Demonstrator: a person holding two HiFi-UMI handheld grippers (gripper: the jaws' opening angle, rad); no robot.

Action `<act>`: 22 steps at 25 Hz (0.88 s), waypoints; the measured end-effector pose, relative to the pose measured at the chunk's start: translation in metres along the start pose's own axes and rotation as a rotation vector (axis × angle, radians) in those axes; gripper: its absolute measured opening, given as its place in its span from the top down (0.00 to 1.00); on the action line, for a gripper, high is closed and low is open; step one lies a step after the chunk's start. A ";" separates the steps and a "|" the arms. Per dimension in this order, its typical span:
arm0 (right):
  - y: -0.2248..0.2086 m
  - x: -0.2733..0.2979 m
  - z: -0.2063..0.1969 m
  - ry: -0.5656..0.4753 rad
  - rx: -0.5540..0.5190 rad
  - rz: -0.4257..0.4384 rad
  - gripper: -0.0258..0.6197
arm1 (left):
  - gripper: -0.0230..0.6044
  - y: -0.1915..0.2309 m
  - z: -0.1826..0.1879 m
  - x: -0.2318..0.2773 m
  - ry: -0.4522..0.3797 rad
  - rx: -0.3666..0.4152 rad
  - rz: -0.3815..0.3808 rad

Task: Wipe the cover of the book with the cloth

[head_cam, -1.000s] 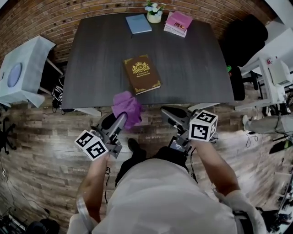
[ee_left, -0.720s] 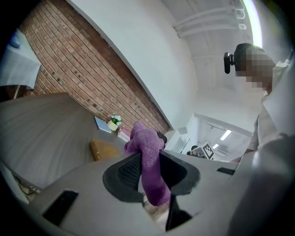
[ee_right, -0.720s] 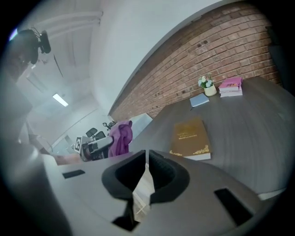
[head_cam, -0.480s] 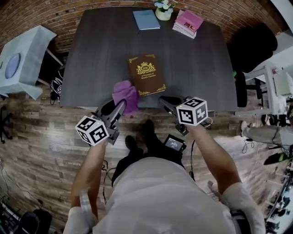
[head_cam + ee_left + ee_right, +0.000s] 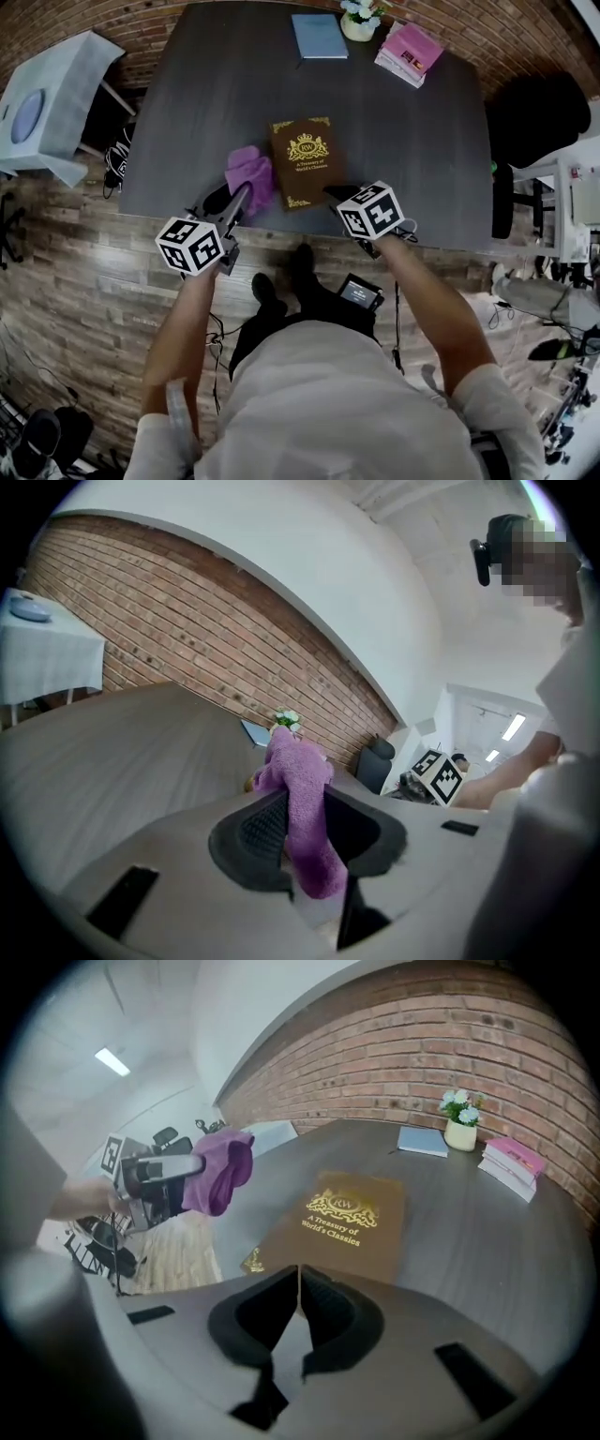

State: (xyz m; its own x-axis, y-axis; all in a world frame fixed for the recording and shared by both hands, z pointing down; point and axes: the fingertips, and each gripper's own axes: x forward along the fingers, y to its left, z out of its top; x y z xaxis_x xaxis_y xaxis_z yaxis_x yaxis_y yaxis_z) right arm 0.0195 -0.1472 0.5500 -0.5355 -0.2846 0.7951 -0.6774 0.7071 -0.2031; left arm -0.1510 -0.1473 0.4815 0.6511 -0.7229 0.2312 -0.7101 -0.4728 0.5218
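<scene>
A brown book (image 5: 305, 161) with gold print lies face up near the front edge of the dark table (image 5: 187, 112); the right gripper view has this book (image 5: 342, 1222) just ahead of the jaws. My left gripper (image 5: 239, 197) is shut on a purple cloth (image 5: 249, 176), held over the table edge just left of the book. In the left gripper view the cloth (image 5: 298, 799) is pinched between the pads of the left gripper (image 5: 305, 822) and bunches out beyond them. My right gripper (image 5: 336, 192) hovers by the book's near right corner. The jaws of the right gripper (image 5: 299, 1283) are closing; their tips meet on nothing.
At the table's far edge lie a blue book (image 5: 319, 36), a small pot of flowers (image 5: 359, 21) and a stack of pink books (image 5: 411, 49). A black chair (image 5: 539, 122) stands to the right. A white side table (image 5: 47, 103) stands to the left.
Both grippers have moved forward from over the floor to the table's front edge. The cloth now hangs beside the book, and the right gripper has reached the book's near corner.
</scene>
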 end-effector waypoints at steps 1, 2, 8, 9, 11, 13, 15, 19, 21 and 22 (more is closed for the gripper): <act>-0.003 0.005 -0.001 0.018 -0.018 -0.010 0.93 | 0.80 0.005 0.001 0.004 0.000 0.003 0.013; -0.006 0.009 -0.002 0.038 -0.036 -0.022 0.93 | 0.80 0.011 0.002 0.008 0.001 0.006 0.026; -0.014 0.024 -0.014 0.153 -0.136 -0.058 0.94 | 0.80 0.032 0.008 0.028 0.019 0.037 0.067; -0.014 0.025 -0.014 0.164 -0.135 -0.051 0.94 | 0.80 0.034 0.010 0.032 0.022 0.045 0.069; -0.015 0.026 -0.014 0.190 -0.111 -0.028 0.94 | 0.80 0.040 0.013 0.040 0.029 0.059 0.077; -0.015 0.027 -0.014 0.215 -0.068 0.006 0.94 | 0.80 0.047 0.016 0.050 0.035 0.075 0.091; -0.015 0.027 -0.012 0.228 -0.034 0.041 0.94 | 0.80 0.054 0.019 0.060 0.041 0.096 0.109; -0.016 0.027 -0.013 0.253 0.005 0.069 0.94 | 0.80 0.069 0.025 0.083 0.078 0.184 0.157; -0.016 0.028 -0.014 0.262 0.011 0.071 0.94 | 0.80 0.079 0.028 0.094 0.099 0.235 0.192; -0.016 0.028 -0.014 0.268 0.010 0.069 0.94 | 0.80 0.084 0.030 0.099 0.109 0.262 0.213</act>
State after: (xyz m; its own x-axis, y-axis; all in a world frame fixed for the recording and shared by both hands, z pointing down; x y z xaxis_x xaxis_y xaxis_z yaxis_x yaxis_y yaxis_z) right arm 0.0231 -0.1573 0.5837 -0.4289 -0.0541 0.9017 -0.6497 0.7120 -0.2663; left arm -0.1542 -0.2734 0.5240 0.4957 -0.7680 0.4055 -0.8685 -0.4404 0.2275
